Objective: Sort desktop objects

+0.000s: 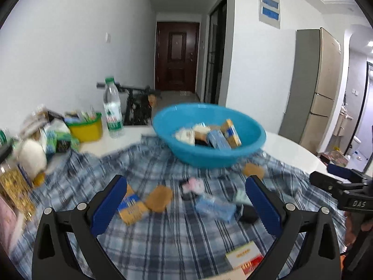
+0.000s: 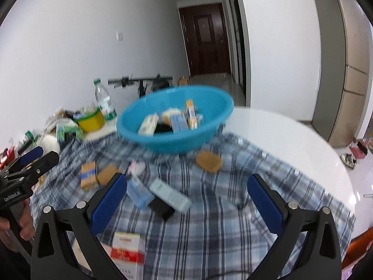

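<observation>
One blue basin (image 2: 174, 126), one water bottle (image 2: 103, 102), two brown sponges (image 2: 208, 161), one yellow tub (image 2: 91, 120).

red-white box (image 1: 244, 260) cut by edge | bowl contents (image 2: 171, 120) blurred, labels unreadable

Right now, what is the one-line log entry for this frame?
left gripper: open, empty | right gripper: open, empty | blue basin: partly filled | loose boxes on plaid cloth

"DAS" on right gripper (image 1: 335, 186)
</observation>
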Available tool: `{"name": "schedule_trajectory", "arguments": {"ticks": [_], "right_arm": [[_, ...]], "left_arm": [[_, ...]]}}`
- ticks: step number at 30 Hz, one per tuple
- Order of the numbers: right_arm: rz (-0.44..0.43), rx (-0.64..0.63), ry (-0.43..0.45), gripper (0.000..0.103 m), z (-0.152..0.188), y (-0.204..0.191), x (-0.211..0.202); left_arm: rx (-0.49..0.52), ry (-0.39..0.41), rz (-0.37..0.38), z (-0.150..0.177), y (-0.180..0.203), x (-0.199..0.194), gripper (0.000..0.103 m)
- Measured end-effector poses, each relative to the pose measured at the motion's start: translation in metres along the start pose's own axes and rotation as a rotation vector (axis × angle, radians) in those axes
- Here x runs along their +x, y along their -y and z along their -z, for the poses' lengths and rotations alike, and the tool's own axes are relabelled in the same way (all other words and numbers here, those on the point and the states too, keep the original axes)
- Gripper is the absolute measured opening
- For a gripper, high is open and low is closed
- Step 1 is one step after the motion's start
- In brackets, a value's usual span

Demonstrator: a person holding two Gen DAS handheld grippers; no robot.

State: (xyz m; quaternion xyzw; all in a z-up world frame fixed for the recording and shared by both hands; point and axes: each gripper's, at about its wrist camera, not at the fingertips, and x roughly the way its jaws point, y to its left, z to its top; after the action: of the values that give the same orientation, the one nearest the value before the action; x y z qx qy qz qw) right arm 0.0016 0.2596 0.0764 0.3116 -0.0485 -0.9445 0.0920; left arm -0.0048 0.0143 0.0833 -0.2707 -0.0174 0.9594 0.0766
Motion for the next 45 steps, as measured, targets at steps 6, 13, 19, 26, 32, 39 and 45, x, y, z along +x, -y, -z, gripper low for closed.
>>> {"name": "schedule_trajectory", "arguments": {"ticks": [6,13,19,26,32,39,45], "right_arm": [[-0.008,0.025,-0.104,0.103,0.034,0.005,0.018],[-0.028,0.04,-0.264,0.103,0.078,0.004,0.046],[-0.038,0.009,-0.265,0.103,0.074,-0.004,0.05],[-0.073,-0.021,-0.305,0.103,0.062,-0.013,0.07],[-0.105,-0.066,-0.32,0.1,0.064,-0.028,0.075],[-0.105,-0.04,-0.322,0.083,0.058,-0.031,0.1],[-0.114,-0.025,-0.341,0.082,0.052,-0.038,0.127]], "left_arm": [[-0.071,-0.09,0.017,0.033,-0.008,0.014,0.103],[-0.081,-0.237,0.003,0.073,-0.012,0.038,0.103],[-0.064,-0.222,-0.01,0.071,-0.008,0.035,0.103],[-0.055,-0.229,-0.008,0.07,-0.006,0.04,0.103],[-0.001,-0.216,0.016,0.067,0.006,0.031,0.103],[-0.025,-0.264,0.018,0.075,0.0,0.041,0.103],[-0.052,-0.274,0.009,0.078,-0.009,0.043,0.103]]}}
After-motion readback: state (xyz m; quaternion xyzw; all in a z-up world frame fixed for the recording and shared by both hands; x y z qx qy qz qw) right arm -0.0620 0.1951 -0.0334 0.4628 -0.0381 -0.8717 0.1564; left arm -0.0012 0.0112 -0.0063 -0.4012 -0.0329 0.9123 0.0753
